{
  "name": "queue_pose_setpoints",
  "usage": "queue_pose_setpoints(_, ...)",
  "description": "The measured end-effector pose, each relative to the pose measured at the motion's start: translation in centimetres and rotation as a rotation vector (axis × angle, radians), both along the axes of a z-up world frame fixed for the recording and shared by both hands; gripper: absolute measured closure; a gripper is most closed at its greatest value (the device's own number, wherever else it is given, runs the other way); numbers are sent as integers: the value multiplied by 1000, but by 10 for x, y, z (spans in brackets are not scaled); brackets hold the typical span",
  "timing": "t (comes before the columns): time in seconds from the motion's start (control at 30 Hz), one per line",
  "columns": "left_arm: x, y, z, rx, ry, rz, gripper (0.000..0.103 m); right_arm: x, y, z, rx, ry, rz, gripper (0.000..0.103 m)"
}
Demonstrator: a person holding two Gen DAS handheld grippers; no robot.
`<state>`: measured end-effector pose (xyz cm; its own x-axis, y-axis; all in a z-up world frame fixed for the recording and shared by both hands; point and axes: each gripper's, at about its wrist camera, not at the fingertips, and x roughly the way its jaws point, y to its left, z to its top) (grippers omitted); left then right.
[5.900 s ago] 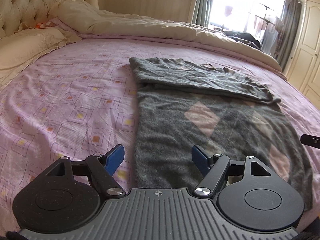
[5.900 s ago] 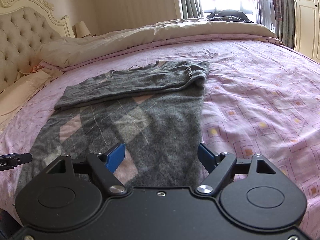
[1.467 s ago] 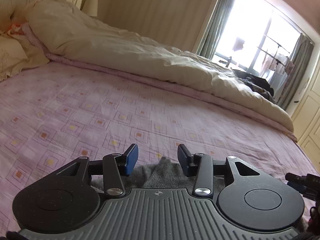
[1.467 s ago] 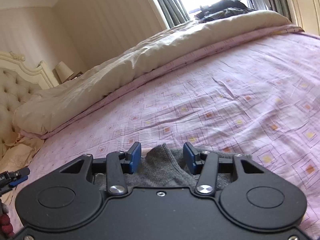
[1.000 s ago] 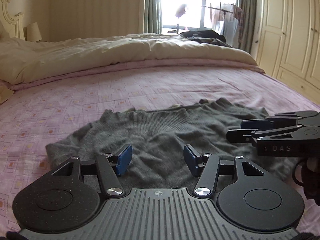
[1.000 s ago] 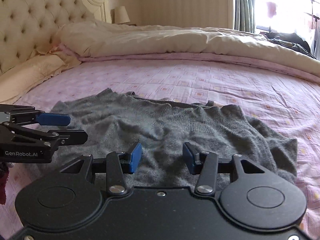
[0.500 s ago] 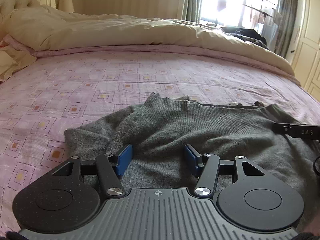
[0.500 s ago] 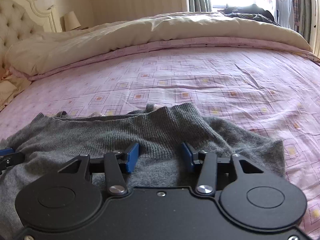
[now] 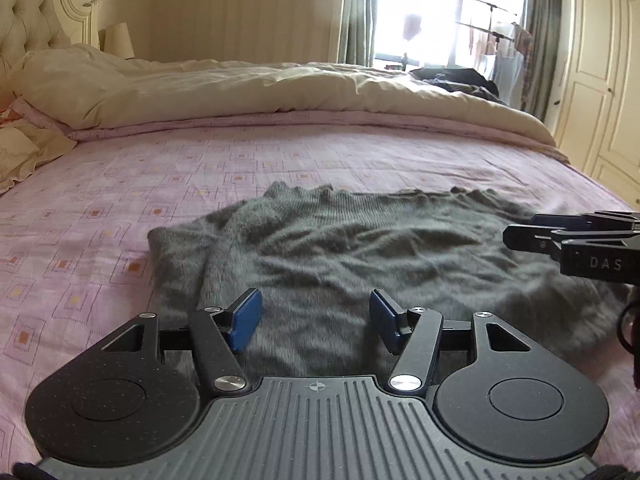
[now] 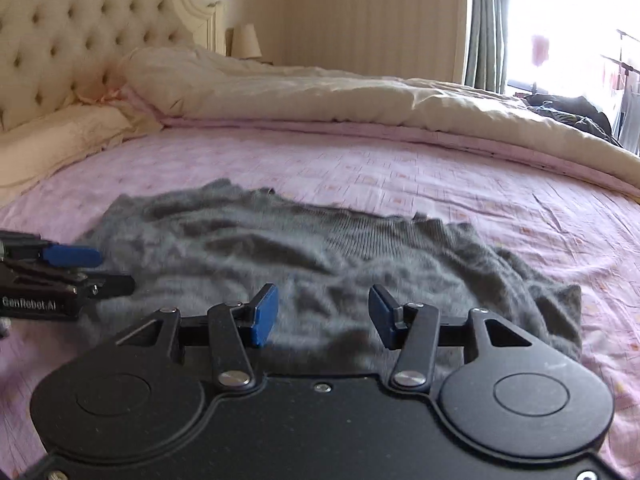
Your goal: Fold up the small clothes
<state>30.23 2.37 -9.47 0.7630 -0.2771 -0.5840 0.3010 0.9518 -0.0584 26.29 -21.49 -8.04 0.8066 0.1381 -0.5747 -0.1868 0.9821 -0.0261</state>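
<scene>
A grey knit sweater (image 9: 360, 248) lies folded over on the pink patterned bed sheet (image 9: 120, 184), its surface rumpled; it also shows in the right wrist view (image 10: 320, 256). My left gripper (image 9: 314, 318) is open and empty, just above the sweater's near left part. My right gripper (image 10: 322, 312) is open and empty over the sweater's near edge. Each gripper shows from the side in the other's view: the right one (image 9: 568, 236) at the sweater's right side, the left one (image 10: 68, 268) at its left side.
A cream duvet (image 9: 280, 88) is bunched along the far side of the bed. A tufted headboard (image 10: 60, 40) and pillows (image 10: 52, 136) are at the left. Dark clothes (image 9: 460, 80) lie by the window, a wardrobe (image 9: 600, 80) at the right.
Both grippers carried the sweater's lower half up and over, then let go. In the last half second both pulled back a little and opened wider above the folded sweater.
</scene>
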Motion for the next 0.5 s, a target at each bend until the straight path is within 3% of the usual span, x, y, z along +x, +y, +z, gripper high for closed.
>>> queue_pose_setpoints(0.37,-38,15,-20,53,-66,11,37,-39,-32,-13,44,-15,-115,37)
queue_pose_setpoints(0.5,-35,18,-22,27,-52,8,34,-43,-36,-16,63,-18,-142,34)
